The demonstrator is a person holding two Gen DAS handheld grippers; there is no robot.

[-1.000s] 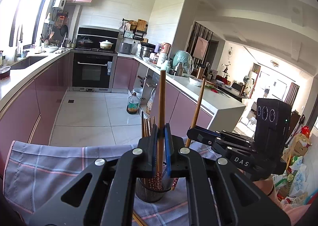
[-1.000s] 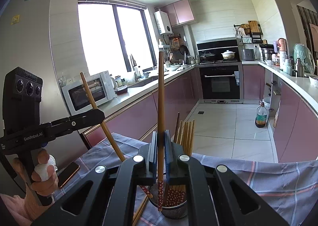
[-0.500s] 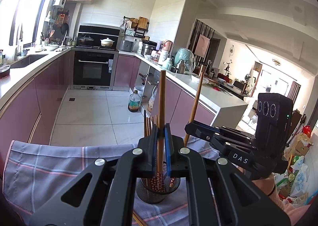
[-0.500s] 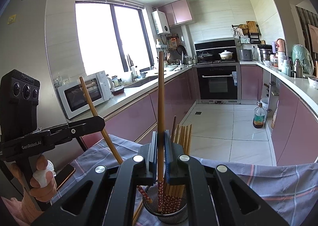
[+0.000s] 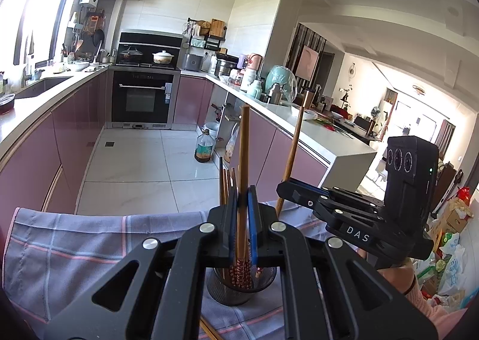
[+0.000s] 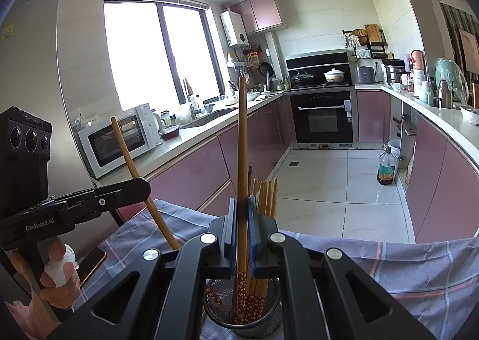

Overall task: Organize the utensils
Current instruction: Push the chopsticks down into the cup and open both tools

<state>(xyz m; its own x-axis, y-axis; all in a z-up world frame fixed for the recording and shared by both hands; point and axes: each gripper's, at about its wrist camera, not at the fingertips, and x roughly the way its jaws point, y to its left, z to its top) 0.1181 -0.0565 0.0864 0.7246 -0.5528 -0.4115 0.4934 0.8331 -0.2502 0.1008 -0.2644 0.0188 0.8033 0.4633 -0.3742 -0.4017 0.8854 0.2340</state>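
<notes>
Both grippers — left gripper point(image 5: 242, 229), right gripper point(image 6: 242, 232) — each pinch 1 chopstick point(image 6: 242, 160) above the mesh holder point(image 6: 242, 322) at 6 o'clock; releasing tilted risks missing it.

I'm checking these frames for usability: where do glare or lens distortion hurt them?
Right wrist view: the window is blown out white, and the counters bow with fisheye curvature. Left wrist view: the far living room is overexposed; the chopstick in the left gripper stays sharp.
</notes>
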